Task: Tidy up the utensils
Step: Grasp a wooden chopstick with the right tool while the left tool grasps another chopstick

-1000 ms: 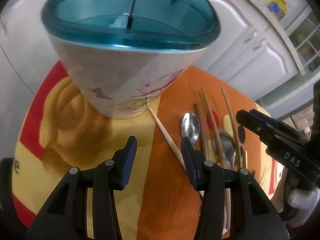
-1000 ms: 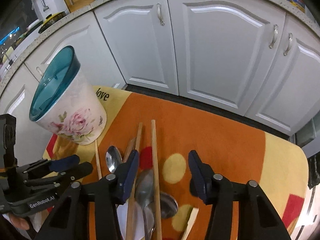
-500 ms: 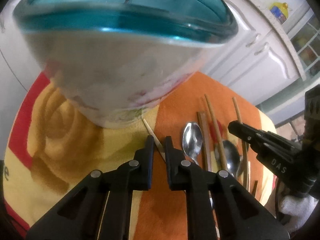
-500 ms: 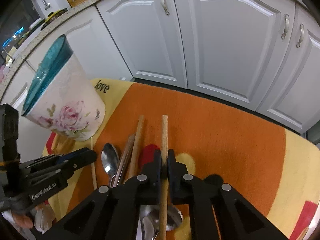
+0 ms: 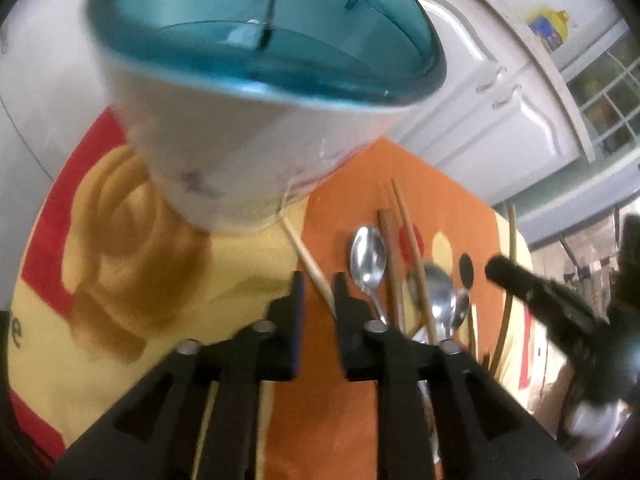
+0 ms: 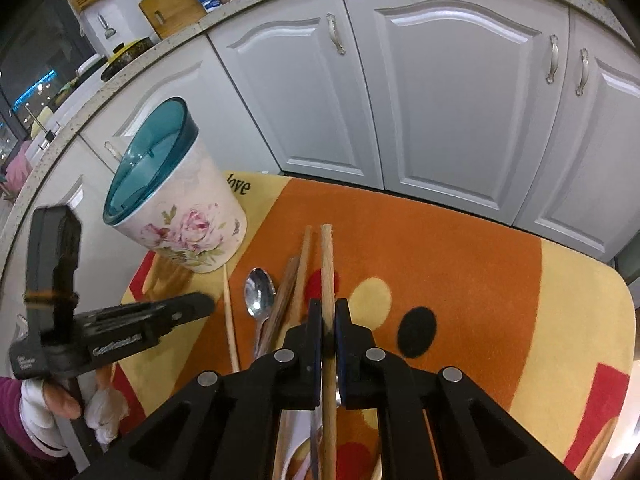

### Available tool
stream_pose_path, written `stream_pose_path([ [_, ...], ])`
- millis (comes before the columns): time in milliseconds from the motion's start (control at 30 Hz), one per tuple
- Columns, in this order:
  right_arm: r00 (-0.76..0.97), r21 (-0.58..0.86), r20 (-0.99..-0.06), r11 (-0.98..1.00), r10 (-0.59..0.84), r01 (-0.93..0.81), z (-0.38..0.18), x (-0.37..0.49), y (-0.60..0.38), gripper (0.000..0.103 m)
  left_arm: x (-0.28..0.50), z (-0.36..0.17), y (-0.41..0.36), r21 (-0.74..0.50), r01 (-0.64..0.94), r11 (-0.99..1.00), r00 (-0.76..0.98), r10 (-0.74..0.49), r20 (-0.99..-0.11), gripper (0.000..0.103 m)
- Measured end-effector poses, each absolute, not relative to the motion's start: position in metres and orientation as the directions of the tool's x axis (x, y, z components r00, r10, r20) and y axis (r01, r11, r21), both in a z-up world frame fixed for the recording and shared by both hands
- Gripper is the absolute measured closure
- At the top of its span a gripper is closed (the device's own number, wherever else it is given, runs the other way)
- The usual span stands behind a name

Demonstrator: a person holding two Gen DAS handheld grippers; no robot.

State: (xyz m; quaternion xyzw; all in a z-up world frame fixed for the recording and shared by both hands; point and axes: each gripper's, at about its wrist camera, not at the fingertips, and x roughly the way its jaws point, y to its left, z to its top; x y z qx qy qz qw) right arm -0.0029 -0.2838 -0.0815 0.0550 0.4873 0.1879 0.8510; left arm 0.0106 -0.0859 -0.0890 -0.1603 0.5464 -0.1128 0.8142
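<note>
A floral utensil holder point(image 5: 240, 152) with a teal rim stands at the cloth's far left, also visible in the right wrist view point(image 6: 180, 220). My left gripper point(image 5: 320, 292) is just in front of it. Its jaws are opening, and a thin pale chopstick point(image 5: 304, 248) lies between them without the pads pressing on it. My right gripper point(image 6: 329, 312) is shut on a thicker wooden chopstick point(image 6: 327, 264). Left of that chopstick lie a spoon point(image 6: 259, 292) and brown chopsticks point(image 6: 298, 276).
An orange and yellow cloth point(image 6: 440, 248) covers the table. White cabinet doors point(image 6: 460, 100) stand close behind it. More spoons point(image 5: 438, 292) lie in a pile under the right gripper. A gloved hand point(image 6: 48, 400) holds the left gripper.
The left jaws went from wide to nearly shut around the pale chopstick, then parted again. The right jaws closed on the wooden chopstick and still hold it.
</note>
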Motion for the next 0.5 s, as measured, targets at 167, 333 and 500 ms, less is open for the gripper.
stream_pose_path([
  [167,0.456,0.281,-0.806,0.921,0.379,-0.269,-0.079,-0.007,-0.283,0.098,0.018,-0.101,-0.099,-0.326,-0.017,0.945,0.381,-0.295,-0.876,0.083],
  [333,0.466,0.29,-0.796,0.919,0.387,-0.267,-0.075,-0.012,-0.29,0.098,0.018,-0.103,-0.101,-0.324,0.027,0.946,0.409,-0.306,-0.86,0.093],
  [500,0.476,0.304,-0.785,0.916,0.396,-0.261,-0.073,-0.015,-0.293,0.098,-0.009,-0.106,-0.08,-0.331,0.083,0.94,0.359,-0.337,-0.87,0.099],
])
